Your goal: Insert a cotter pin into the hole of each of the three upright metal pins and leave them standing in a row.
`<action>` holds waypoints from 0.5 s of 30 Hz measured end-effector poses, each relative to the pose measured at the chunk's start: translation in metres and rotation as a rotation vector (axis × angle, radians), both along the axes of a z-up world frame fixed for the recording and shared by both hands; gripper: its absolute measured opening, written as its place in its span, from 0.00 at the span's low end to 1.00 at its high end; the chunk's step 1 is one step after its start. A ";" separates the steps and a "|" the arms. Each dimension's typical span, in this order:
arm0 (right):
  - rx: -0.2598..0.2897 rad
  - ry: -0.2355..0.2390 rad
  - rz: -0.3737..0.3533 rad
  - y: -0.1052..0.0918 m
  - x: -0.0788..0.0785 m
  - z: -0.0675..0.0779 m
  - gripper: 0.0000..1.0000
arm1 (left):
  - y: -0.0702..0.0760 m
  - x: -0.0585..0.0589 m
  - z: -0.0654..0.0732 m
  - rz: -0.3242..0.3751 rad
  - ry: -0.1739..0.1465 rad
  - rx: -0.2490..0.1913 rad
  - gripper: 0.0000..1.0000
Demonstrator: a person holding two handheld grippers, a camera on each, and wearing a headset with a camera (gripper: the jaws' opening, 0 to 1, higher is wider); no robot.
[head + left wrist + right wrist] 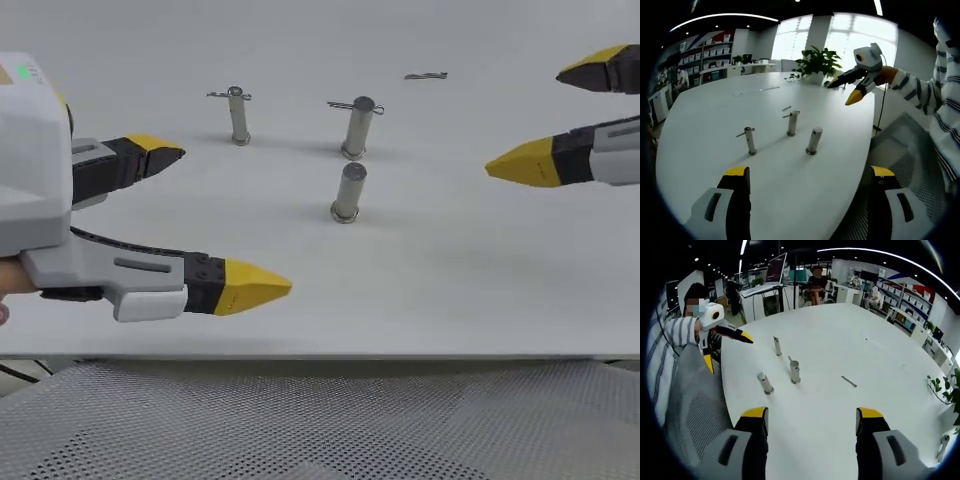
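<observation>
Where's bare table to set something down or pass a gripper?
Free: the wide strip of table between the front pin and the near edge, and the patch right of that pin near the right gripper. Crowded: around the left pin and rear pin, with a loose cotter pin lying behind them.

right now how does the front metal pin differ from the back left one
The front pin has an empty top; the back left pin carries a cotter pin through its. The front pin stands nearer the table edge and looks thicker than the back left pin. Both are upright, grey metal.
</observation>
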State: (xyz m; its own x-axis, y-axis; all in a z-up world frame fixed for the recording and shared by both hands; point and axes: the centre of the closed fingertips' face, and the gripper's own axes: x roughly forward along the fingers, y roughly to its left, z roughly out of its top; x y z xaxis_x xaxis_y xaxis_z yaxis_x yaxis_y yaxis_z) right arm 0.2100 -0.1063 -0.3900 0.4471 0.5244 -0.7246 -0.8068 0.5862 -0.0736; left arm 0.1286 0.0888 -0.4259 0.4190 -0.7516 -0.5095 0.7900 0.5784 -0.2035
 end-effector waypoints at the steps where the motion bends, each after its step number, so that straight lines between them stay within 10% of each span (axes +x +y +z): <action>1: -0.009 0.002 0.009 0.000 0.004 -0.001 0.68 | 0.001 0.000 0.000 0.001 0.001 0.000 0.97; 15: -0.199 -0.033 0.184 0.006 0.066 -0.021 0.44 | 0.008 -0.005 -0.005 0.032 0.039 0.002 0.94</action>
